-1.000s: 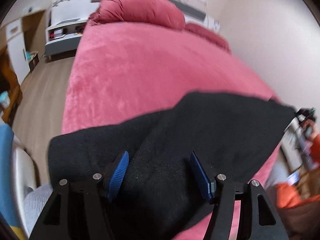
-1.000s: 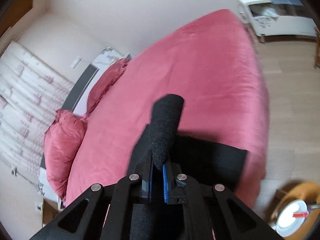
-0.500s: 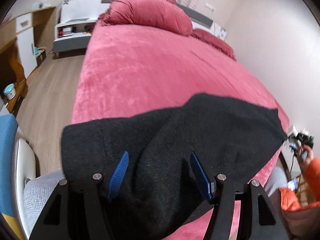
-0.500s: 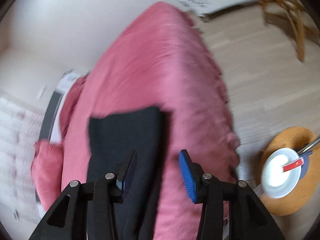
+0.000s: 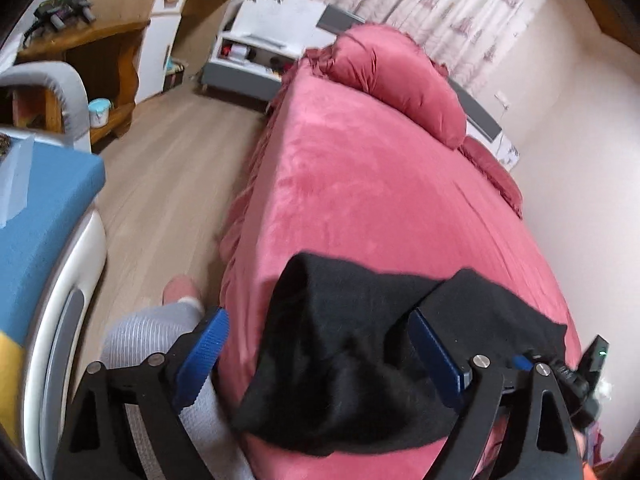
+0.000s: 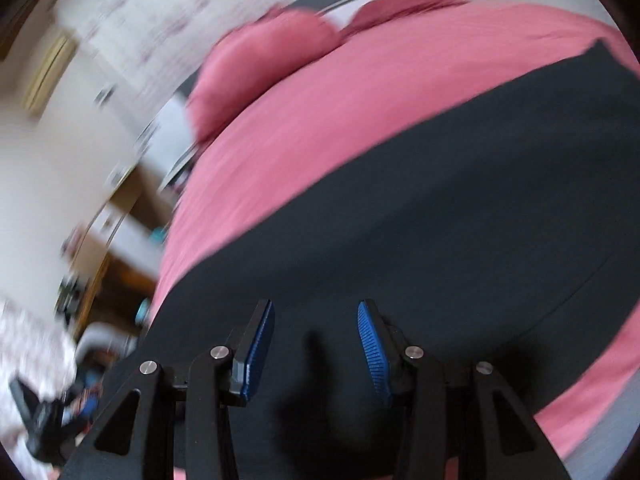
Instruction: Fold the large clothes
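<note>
A large black garment [image 5: 360,352] lies folded at the near end of the pink bed [image 5: 380,184], part of it draping over the bed's edge. My left gripper [image 5: 320,344] is open and empty, held above the garment's near left part. In the blurred right wrist view the same garment [image 6: 460,208] spreads across the bed [image 6: 320,92]. My right gripper [image 6: 316,340] is open and empty just above the black cloth.
Pink pillows [image 5: 396,76] sit at the bed's head. Wood floor [image 5: 160,184] runs along the bed's left side, with a blue-topped piece of furniture [image 5: 36,208], a wooden desk [image 5: 80,52] and a white cabinet [image 5: 256,48]. A wall [image 5: 580,140] lies right. The person's leg [image 5: 160,336] is by the bed.
My right gripper let go of the black cloth and opened, then swung round over the garment. My left gripper stayed open and shifted left towards the bed's edge.
</note>
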